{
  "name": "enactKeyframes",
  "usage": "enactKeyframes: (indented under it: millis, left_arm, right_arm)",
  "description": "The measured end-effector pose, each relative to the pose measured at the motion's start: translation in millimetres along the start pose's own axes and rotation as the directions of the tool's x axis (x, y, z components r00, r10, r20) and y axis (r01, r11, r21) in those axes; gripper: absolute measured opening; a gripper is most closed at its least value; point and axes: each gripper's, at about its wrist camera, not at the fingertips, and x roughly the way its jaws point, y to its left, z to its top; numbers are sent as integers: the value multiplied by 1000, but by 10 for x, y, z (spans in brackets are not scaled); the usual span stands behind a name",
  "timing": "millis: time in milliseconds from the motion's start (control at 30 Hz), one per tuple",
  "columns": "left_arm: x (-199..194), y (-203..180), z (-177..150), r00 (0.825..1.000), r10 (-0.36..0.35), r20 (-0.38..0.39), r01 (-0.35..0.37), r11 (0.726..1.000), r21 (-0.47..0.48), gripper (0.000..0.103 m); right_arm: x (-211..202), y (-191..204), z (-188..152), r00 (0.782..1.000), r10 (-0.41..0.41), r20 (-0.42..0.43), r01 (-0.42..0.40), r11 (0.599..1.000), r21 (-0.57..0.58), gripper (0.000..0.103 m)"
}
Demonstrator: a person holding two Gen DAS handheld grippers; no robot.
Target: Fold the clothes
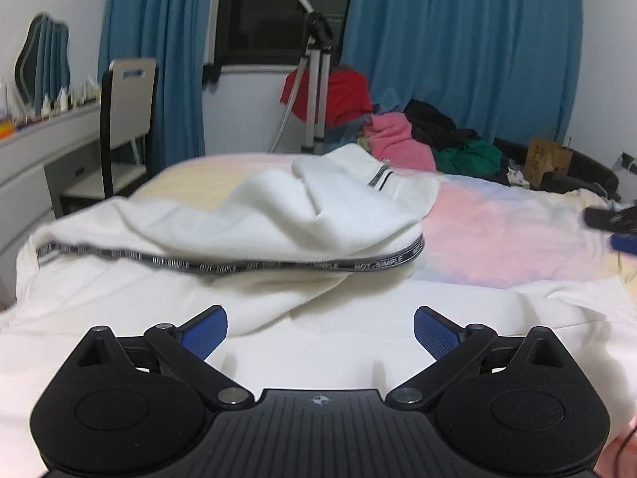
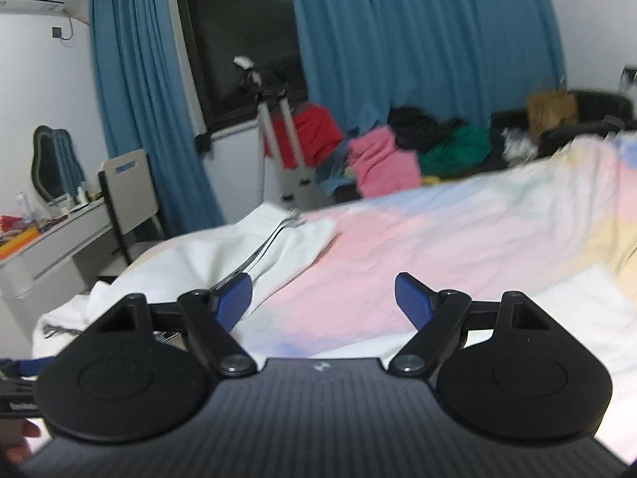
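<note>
A white garment [image 1: 254, 215] with a dark lettered hem band lies loosely folded on the pastel bed sheet [image 1: 497, 235]; a striped cuff shows at its far end. My left gripper [image 1: 320, 332] is open and empty, just above the garment's near white part. In the right wrist view the garment [image 2: 223, 255] lies at the left on the sheet [image 2: 438, 239]. My right gripper [image 2: 323, 298] is open and empty above the sheet, to the right of the garment. The right gripper's tip shows at the left wrist view's right edge [image 1: 613, 223].
A pile of pink, black and green clothes [image 1: 430, 139] sits at the bed's far end. A tripod [image 1: 318, 91] with red cloth stands by the window and blue curtains. A chair [image 1: 127, 119] and a desk [image 1: 40, 139] stand left of the bed.
</note>
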Motion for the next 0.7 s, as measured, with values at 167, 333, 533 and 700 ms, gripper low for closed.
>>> enactKeyframes:
  millis: [167, 333, 533, 700]
  left_arm:
    - [-64, 156, -43, 1000, -14, -3, 14, 998, -58, 101]
    - [60, 212, -134, 999, -29, -31, 27, 996, -87, 101]
    - [296, 314, -206, 997, -69, -35, 64, 992, -108, 101]
    - [589, 445, -230, 995, -82, -48, 75, 987, -145, 101]
  right_arm:
    - [616, -52, -59, 989, 102, -106, -88, 987, 131, 77]
    - [1609, -282, -39, 981, 89, -175, -43, 968, 249, 74]
    - [2731, -392, -20, 981, 90, -172, -31, 947, 319, 64]
    - [3349, -208, 81, 981, 64, -185, -8, 957, 290, 47]
